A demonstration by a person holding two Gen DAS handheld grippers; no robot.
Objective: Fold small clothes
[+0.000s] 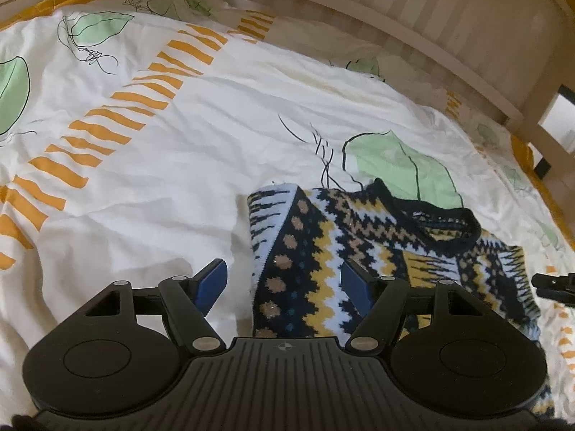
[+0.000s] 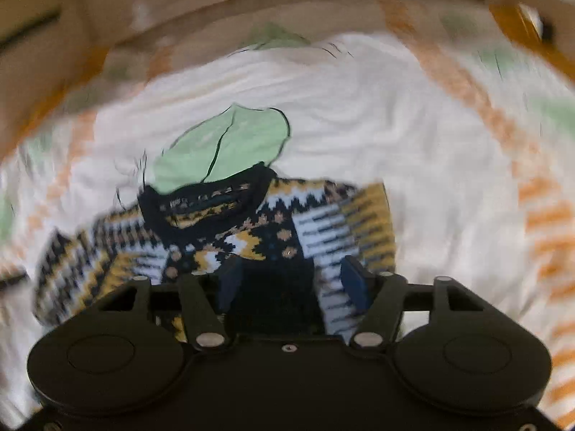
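Jaws on my left gripper (image 1: pixel 284 283) stand wide, blue pads apart, holding nothing. One pad hangs over bare bedsheet (image 1: pixel 143 179) at lower centre-left of the left wrist frame, the other over the knit, so the sweater's folded left edge runs up the frame between them. That edge is what I judge the next move turns on: it lies straight ahead of the left jaws, running away from me toward the collar.

My right gripper (image 2: pixel 293 280) also has its jaws wide and empty. They straddle the dark middle band of the sweater (image 2: pixel 251 237) at lower centre of the right wrist frame. That frame is smeared, so I cannot tell whether the pads touch the cloth.

Outward from there, the sweater lies flat on the bed, its black collar (image 1: pixel 442 219) at the far end, toward the upper part of both frames, with a sleeve or side already turned in on each flank. Its long axis runs from my grippers up toward the collar. Both grippers sit at the near, hem end; the right one is more centred on it.

Beyond the collar is a green leaf print (image 2: pixel 230 143) on the sheet, then the pale bed frame (image 1: pixel 431 28).

No containers are in sight.
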